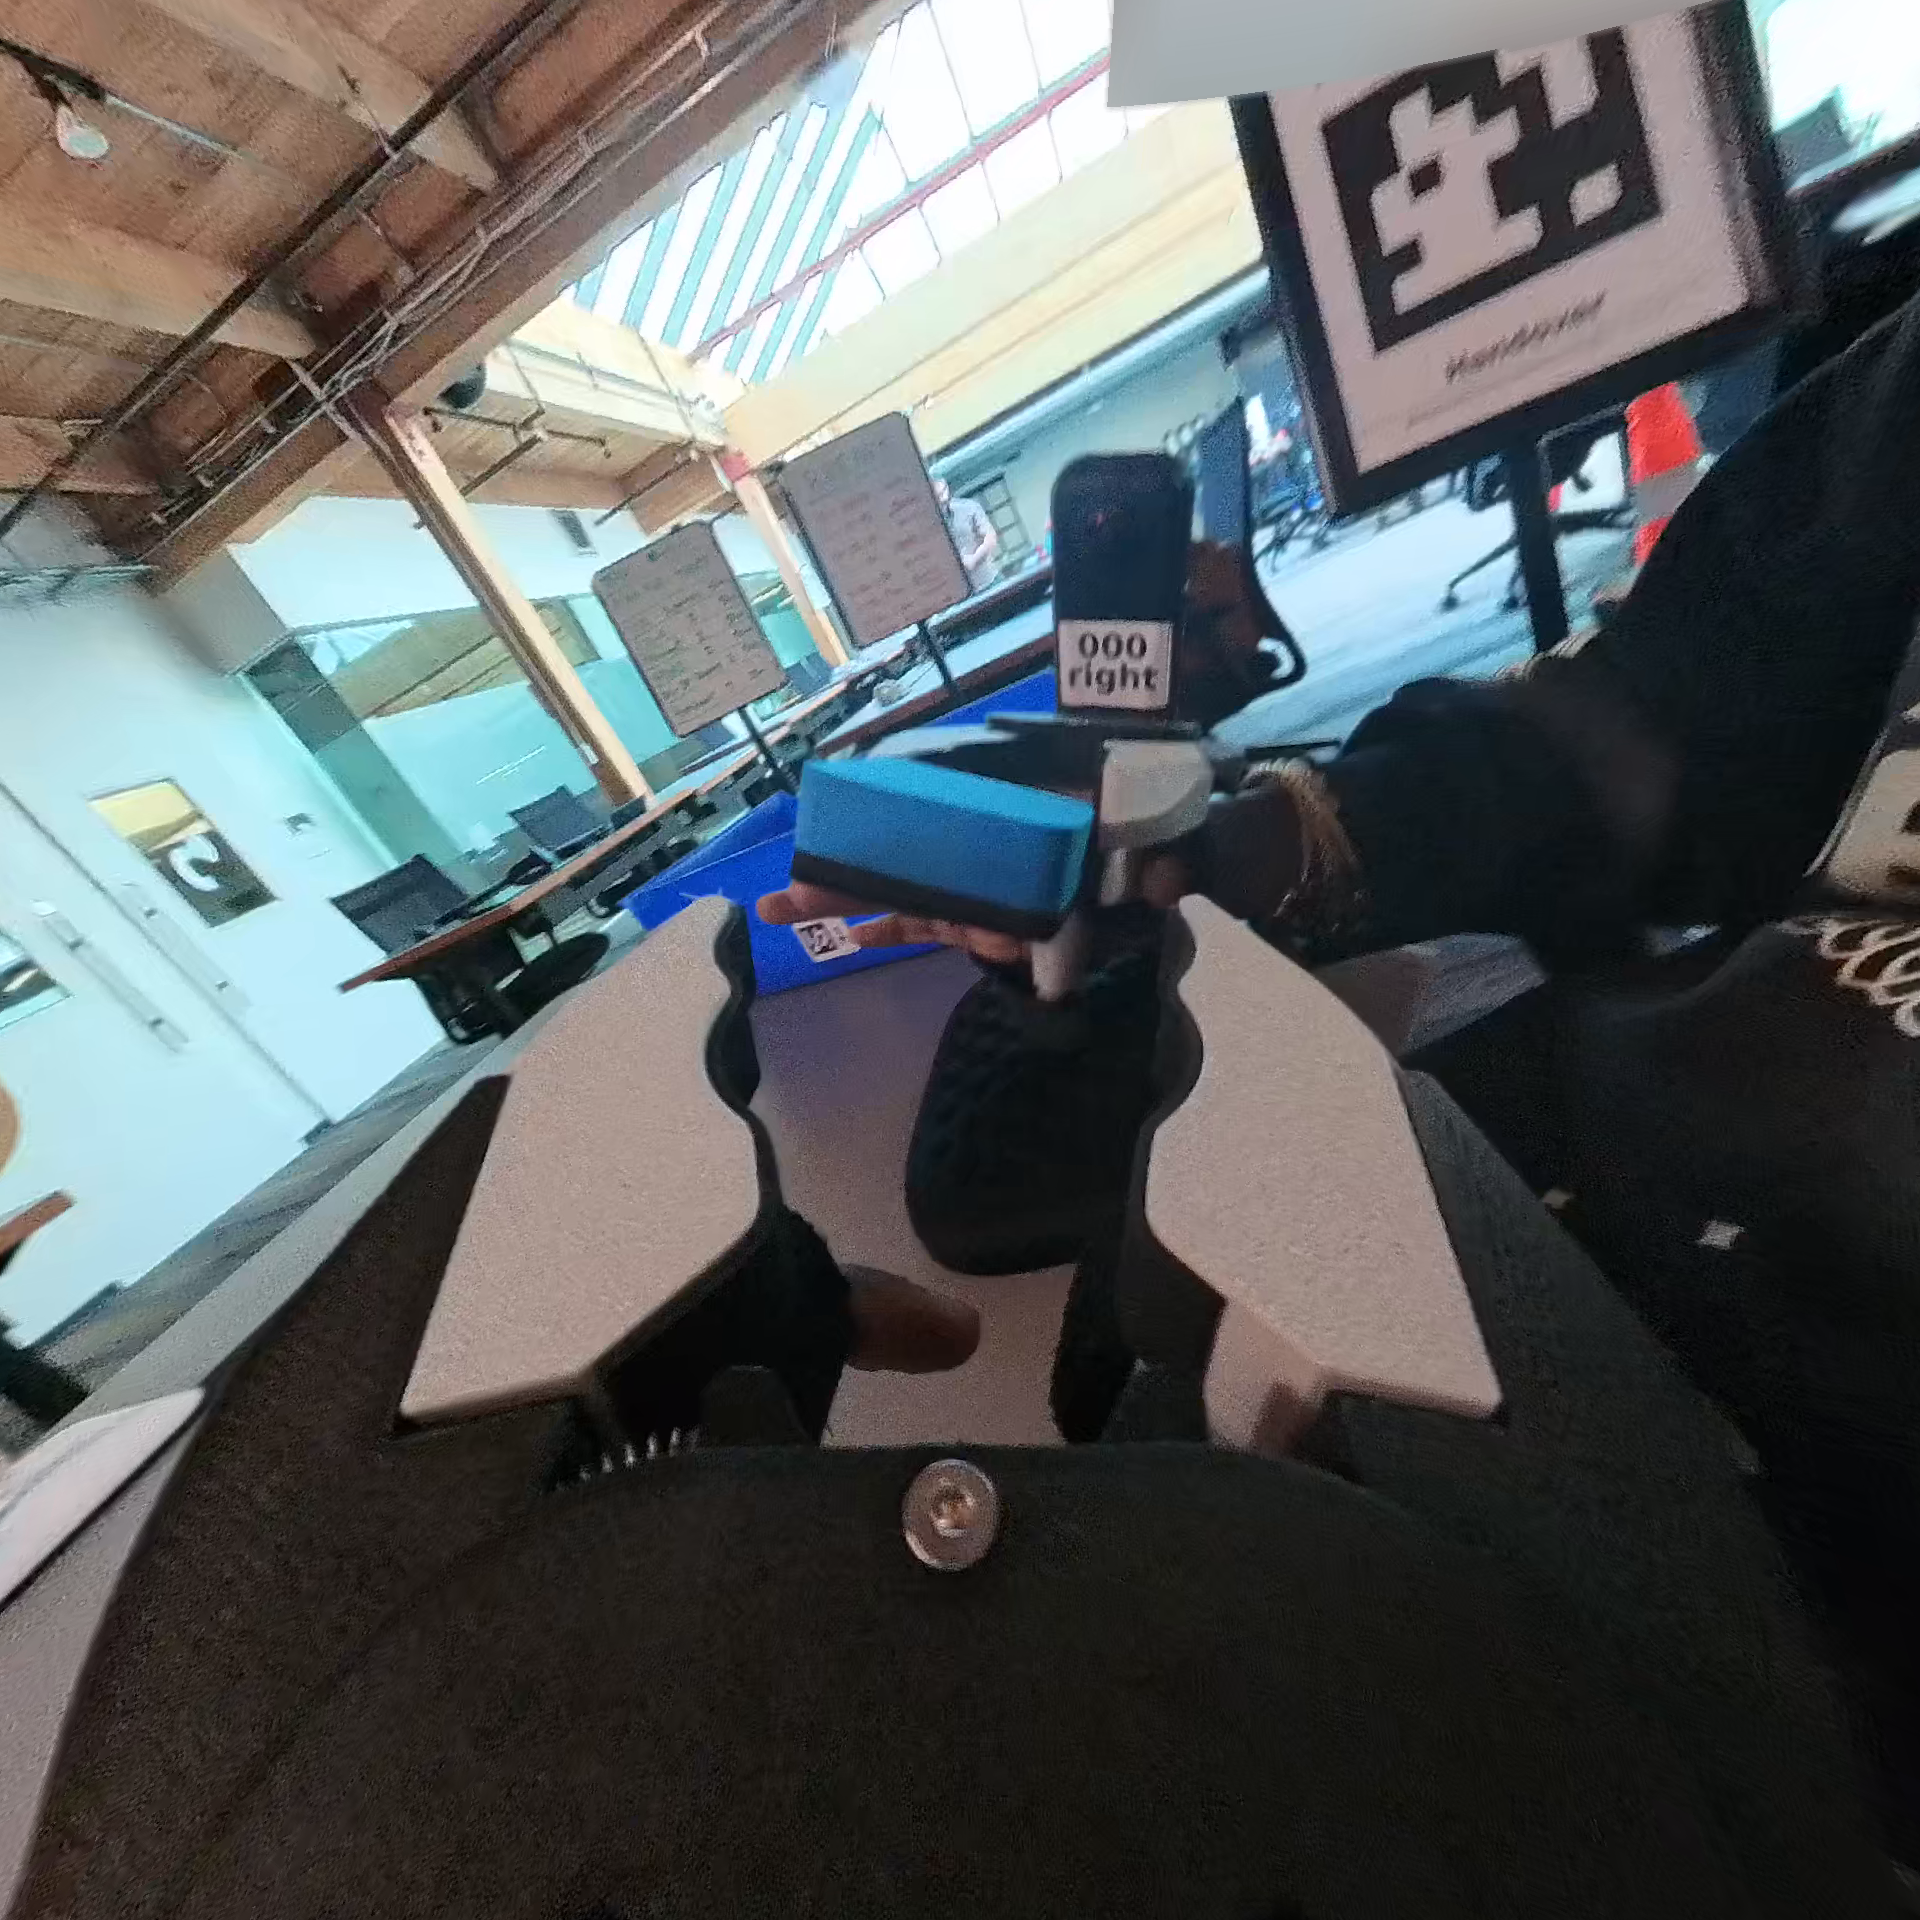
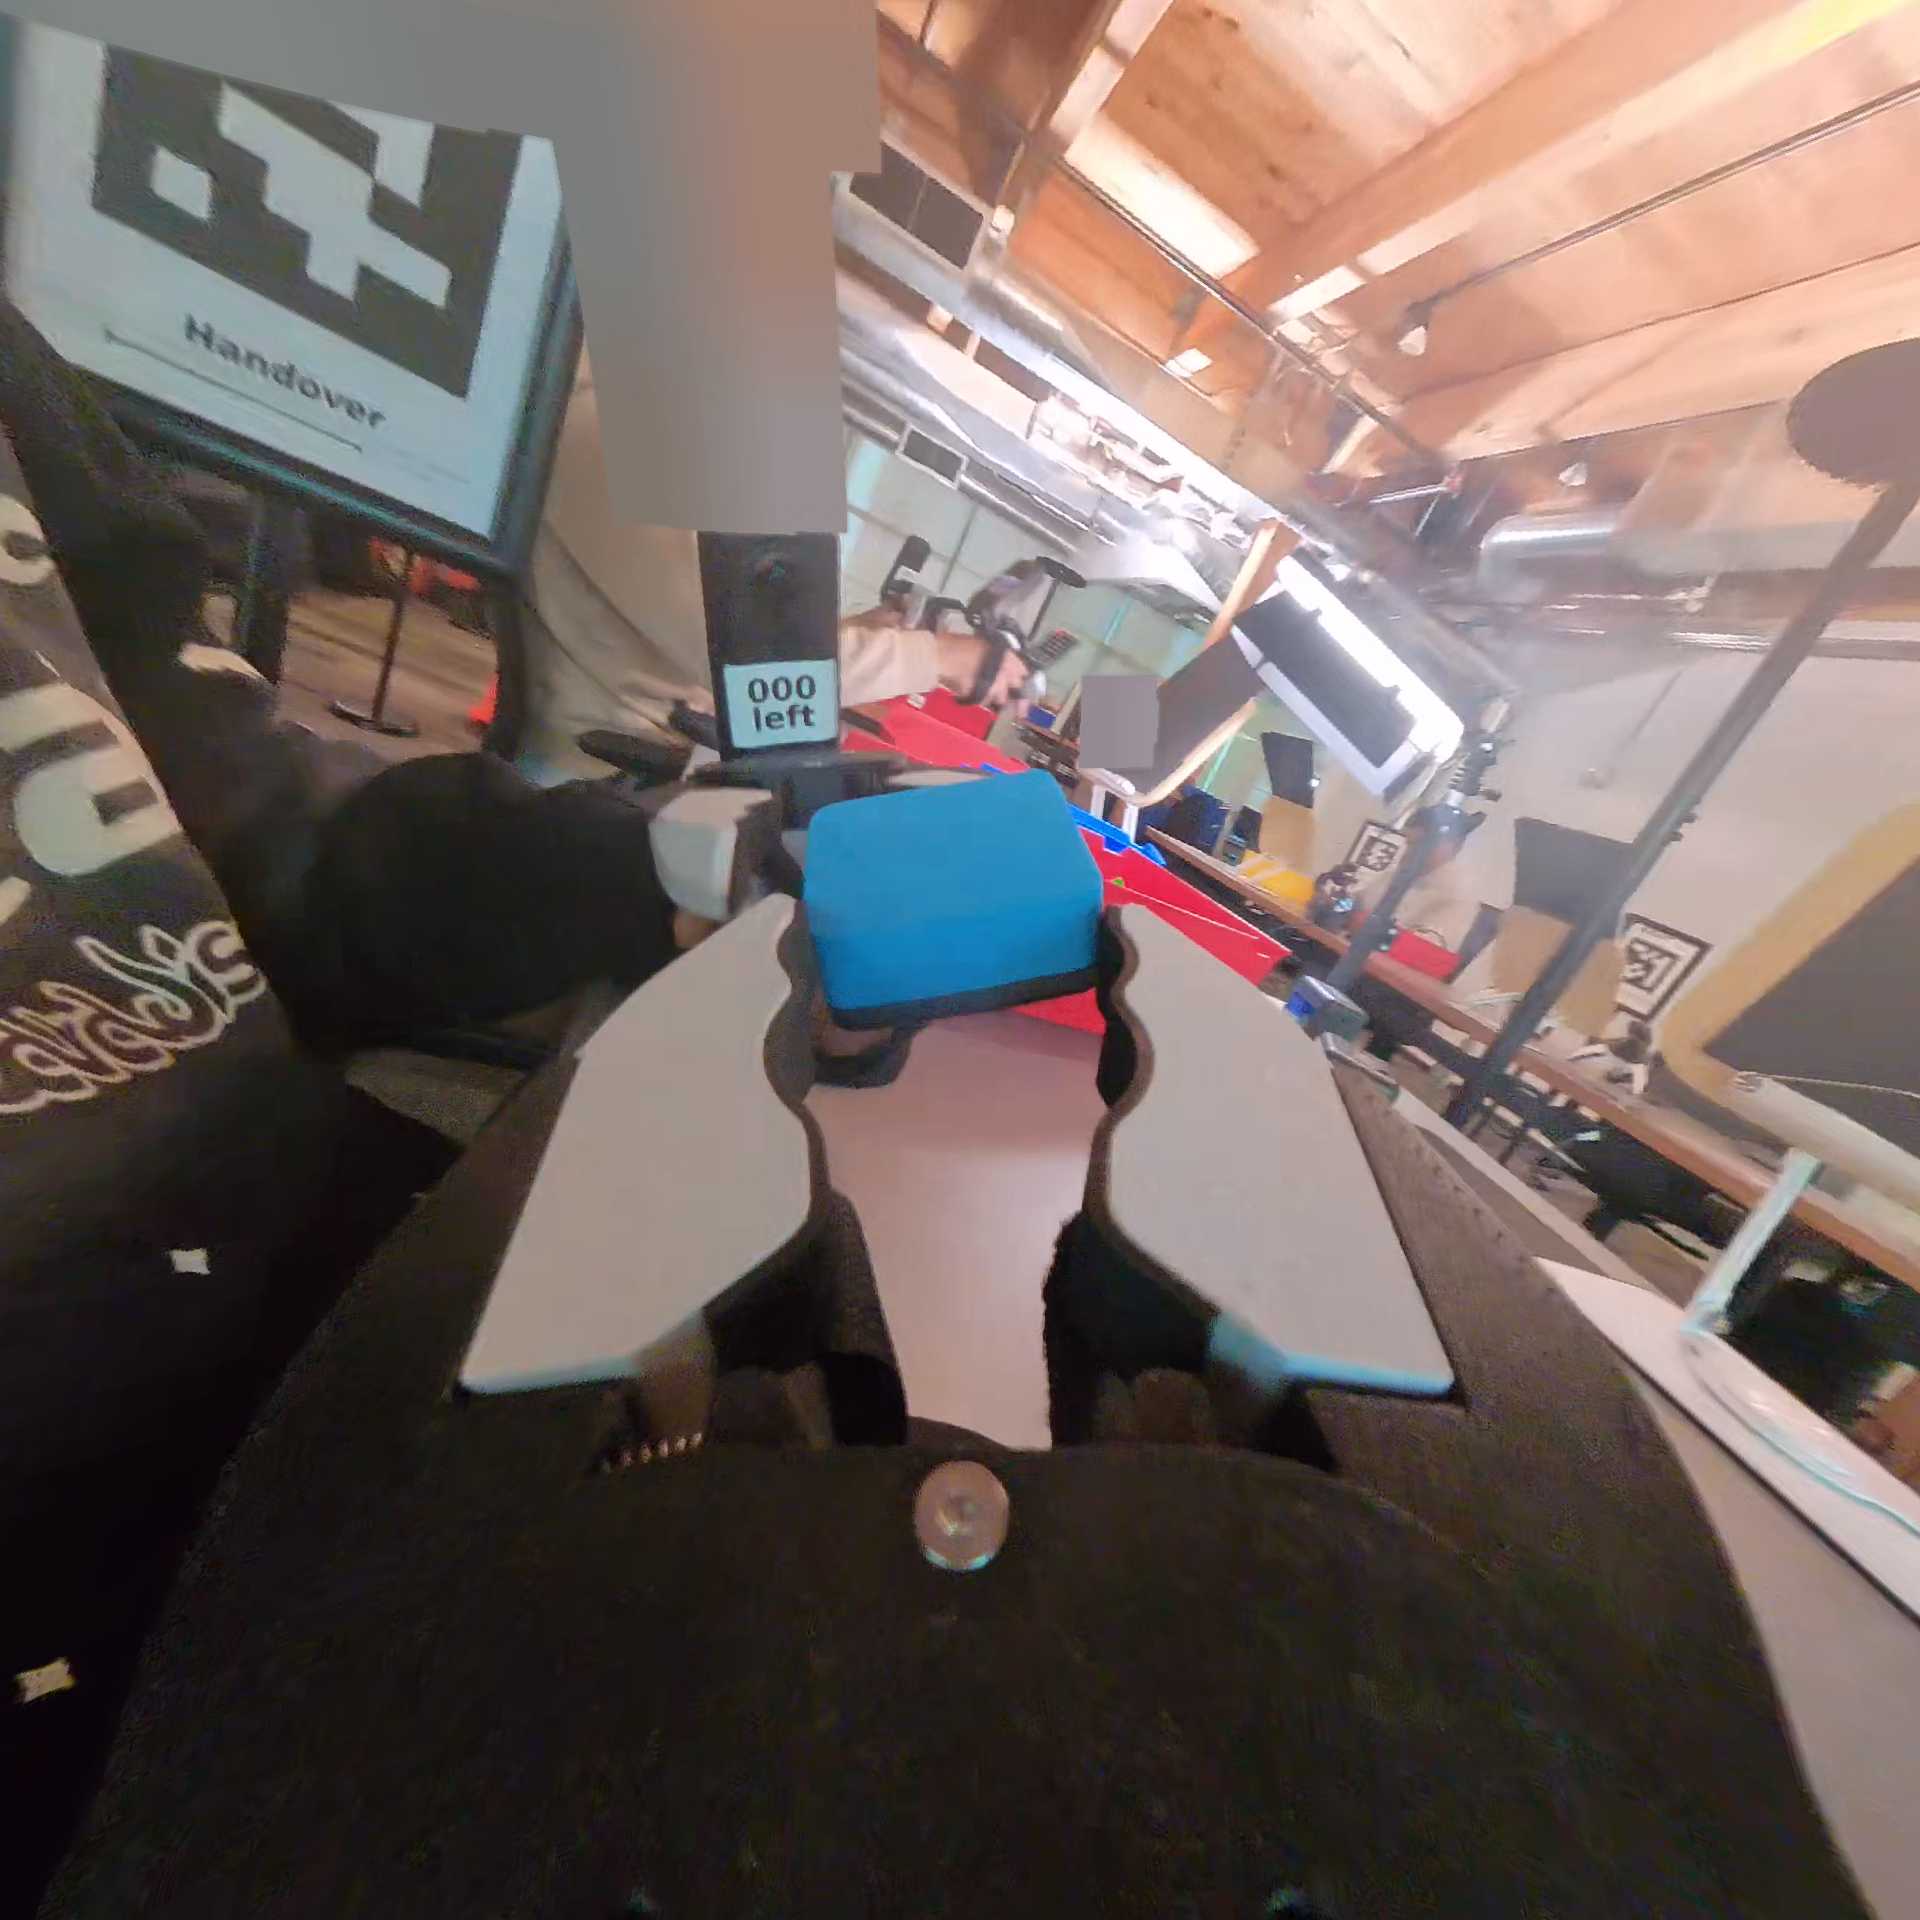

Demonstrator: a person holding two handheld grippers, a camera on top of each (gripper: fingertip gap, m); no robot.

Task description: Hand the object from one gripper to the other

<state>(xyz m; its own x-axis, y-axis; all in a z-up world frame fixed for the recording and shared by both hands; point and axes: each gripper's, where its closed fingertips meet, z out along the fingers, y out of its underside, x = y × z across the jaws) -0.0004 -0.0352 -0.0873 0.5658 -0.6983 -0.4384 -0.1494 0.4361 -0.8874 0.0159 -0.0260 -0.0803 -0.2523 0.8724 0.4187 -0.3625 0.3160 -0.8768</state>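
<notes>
Handover in mid-air above the grey surface (image 2: 966, 1122). The blue block (image 2: 951, 899), blue on top with a thin black layer beneath, sits between the fingertips of the right claw (image 2: 951, 951). Both black pads (image 2: 798, 966) press against its sides, so this claw is clamped on the block. The block is raised clear of the surface and touches nothing else that can be made out.

In the left wrist view the same blue block (image 1: 935, 847) juts out sideways from the right claw (image 1: 1101, 883), which grips it at one end. One grey finger lies above that end and one below. The left claw (image 1: 961, 935) stands with its fingers wide apart, holding nothing. Its tips sit just beneath the block, and whether they touch it cannot be told.

The right claw is carried by a black-gloved hand (image 1: 1278, 842) on a dark-sleeved arm reaching in from the right, roughly level. The left claw (image 2: 743, 862) is held by another black-gloved hand (image 2: 468, 894) just left of the block.

Only the left wrist view shows a blue bin (image 1: 707, 894) beyond the far edge of the surface. Only the right wrist view shows red bins (image 2: 1174, 935) behind the block. Both views include a black-and-white marker board (image 1: 1507, 208) on a stand.
</notes>
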